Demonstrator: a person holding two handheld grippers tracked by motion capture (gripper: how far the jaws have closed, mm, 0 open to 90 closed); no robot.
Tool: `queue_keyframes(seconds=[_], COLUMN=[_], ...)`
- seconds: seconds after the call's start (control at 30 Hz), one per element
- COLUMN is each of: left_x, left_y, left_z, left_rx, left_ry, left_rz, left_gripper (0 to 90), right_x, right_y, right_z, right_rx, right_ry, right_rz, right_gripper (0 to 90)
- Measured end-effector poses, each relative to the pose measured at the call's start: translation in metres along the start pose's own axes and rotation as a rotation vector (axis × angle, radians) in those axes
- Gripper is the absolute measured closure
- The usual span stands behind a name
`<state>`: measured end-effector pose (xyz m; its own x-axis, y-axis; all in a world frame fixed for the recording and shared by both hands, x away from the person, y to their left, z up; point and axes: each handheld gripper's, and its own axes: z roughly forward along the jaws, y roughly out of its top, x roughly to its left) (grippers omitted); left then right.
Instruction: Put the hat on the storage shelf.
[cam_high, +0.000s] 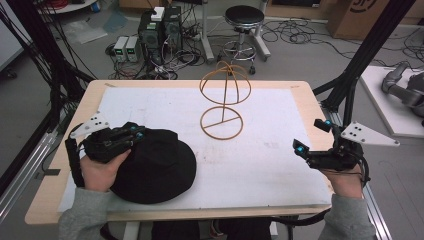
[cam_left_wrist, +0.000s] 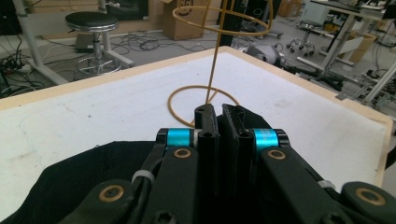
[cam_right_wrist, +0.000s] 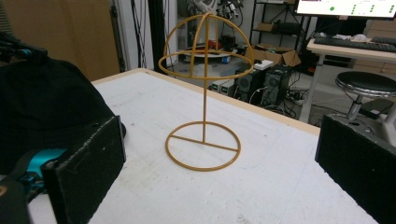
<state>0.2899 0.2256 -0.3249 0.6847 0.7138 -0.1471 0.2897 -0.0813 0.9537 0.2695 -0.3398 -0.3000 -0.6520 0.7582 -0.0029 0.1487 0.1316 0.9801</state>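
Black felt makes up the round brimmed hat (cam_high: 152, 167) lying flat at the near left of the white-covered wooden table (cam_high: 280, 165), crown up. The left gripper (cam_high: 139, 134) rests on its far left edge, the person's left hand (cam_high: 102, 170) wrapped round the handle from below, forearm coming in from the near edge; its jaws point right and slightly far. In the left gripper view those jaws stand pressed together over the hat's black cloth (cam_left_wrist: 70, 186), though whether any fabric lies between them I cannot tell. The right gripper (cam_high: 312, 137) hovers at the near right edge, well apart from the hat, its jaws spread wide and aimed left toward the gold wire hat stand (cam_high: 223, 100). That stand rises upright at the far middle, ring base below, domed cage above. The right gripper view shows the stand (cam_right_wrist: 204, 116) whole between its pads (cam_right_wrist: 88, 163).
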Motion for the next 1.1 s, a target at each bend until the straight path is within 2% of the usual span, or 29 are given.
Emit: queue_keyframes(seconds=[0.33, 0.57, 0.8, 1.1], left_x=[-0.007, -0.011, -0.014, -0.021], left_y=[0.011, 0.021, 0.034, 0.060], left_z=[-0.011, -0.024, -0.033, -0.030], left_rx=[-0.037, -0.074, -0.109, -0.135], left_ry=[-0.020, 0.000, 0.029, 0.032], left_rz=[-0.001, 0.000, 0.014, 0.049], left_gripper=[84.7, 84.7, 84.7, 84.7], right_x=[0.000, -0.005, -0.010, -0.013], right_y=[-0.001, -0.002, -0.001, 0.000], right_z=[0.002, 0.006, 0.005, 0.003], right_rx=[0.001, 0.012, -0.005, -0.001], right_ry=[0.008, 0.025, 0.041, 0.059], right_rz=[0.006, 0.012, 0.023, 0.037], right_gripper=[1.2, 1.2, 1.2, 1.1])
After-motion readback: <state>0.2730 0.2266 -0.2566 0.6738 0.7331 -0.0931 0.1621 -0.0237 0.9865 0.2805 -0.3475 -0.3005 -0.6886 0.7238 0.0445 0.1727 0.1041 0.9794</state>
